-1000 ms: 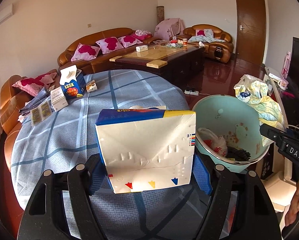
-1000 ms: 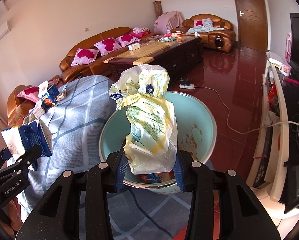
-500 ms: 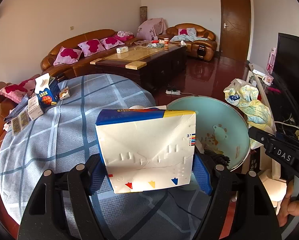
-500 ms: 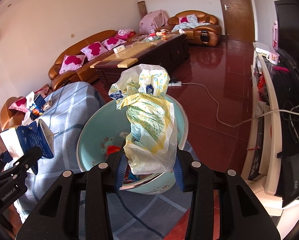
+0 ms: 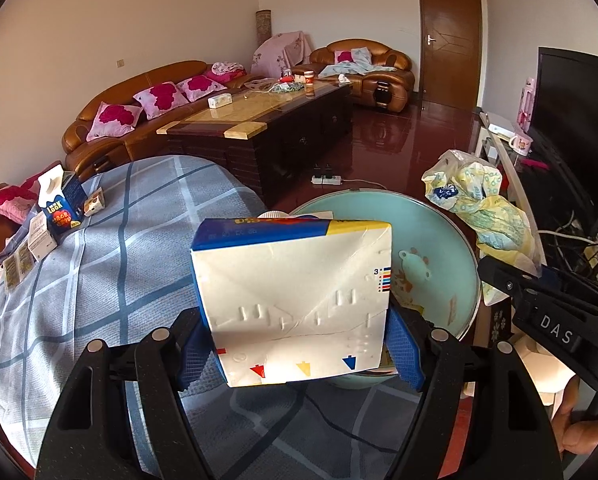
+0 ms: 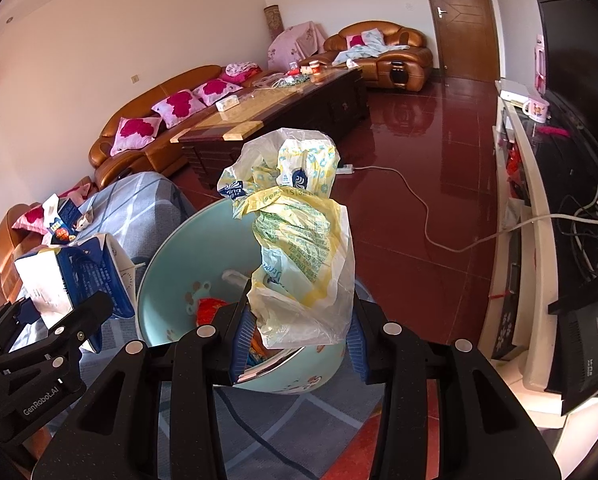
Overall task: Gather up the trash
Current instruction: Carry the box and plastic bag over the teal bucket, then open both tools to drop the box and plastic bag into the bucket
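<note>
Trash is held in both tools: the milk carton (image 5: 295,300) is squeezed flat-side-on in the left gripper (image 5: 299,344), and the crumpled plastic bag (image 6: 299,240) is pinched in the right gripper (image 6: 297,340). Both are held at the pale green bin (image 5: 455,240), which stands just beside the checked table (image 5: 99,280). The bag hangs over the bin's mouth. For a clean drop, each piece should be brought over the middle, then let go, 1 at a time. The rim is near; open floor (image 6: 399,200) lies beyond.
</note>
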`<state>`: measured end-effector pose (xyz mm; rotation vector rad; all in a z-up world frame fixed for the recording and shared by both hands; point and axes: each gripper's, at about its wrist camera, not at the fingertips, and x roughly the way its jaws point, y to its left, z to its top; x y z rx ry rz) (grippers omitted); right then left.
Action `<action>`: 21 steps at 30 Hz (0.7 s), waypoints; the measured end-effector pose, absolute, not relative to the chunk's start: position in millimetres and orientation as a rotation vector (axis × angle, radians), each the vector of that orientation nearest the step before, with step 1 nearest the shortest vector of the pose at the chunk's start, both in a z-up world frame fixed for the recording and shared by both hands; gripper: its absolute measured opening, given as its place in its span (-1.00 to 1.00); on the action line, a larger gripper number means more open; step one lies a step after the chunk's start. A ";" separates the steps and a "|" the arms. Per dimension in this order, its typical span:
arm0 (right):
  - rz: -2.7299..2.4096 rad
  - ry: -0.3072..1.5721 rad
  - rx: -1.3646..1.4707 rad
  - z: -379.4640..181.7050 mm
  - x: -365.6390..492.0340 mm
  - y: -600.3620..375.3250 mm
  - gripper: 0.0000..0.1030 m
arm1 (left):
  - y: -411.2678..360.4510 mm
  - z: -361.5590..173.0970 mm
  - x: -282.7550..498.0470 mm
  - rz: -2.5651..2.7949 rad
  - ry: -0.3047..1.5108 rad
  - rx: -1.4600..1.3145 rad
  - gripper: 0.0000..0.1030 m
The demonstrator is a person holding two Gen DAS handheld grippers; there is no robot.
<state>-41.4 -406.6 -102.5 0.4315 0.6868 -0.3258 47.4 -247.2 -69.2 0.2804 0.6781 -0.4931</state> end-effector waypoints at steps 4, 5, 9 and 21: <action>-0.322 0.692 0.428 -104.5 -38.5 -408.1 -0.21 | -256.9 -73.0 52.2 -0.499 0.687 0.287 0.42; -0.322 0.692 0.426 -104.2 -37.8 -407.6 -0.21 | -258.9 -73.8 53.3 -0.501 0.690 0.287 0.42; -0.331 0.695 0.402 -103.6 -33.0 -409.6 -0.20 | -265.6 -78.7 59.6 -0.508 0.712 0.282 0.42; -0.325 0.750 0.367 -112.6 -0.1 -421.6 -0.19 | -287.7 -91.3 83.0 -0.506 0.778 0.282 0.42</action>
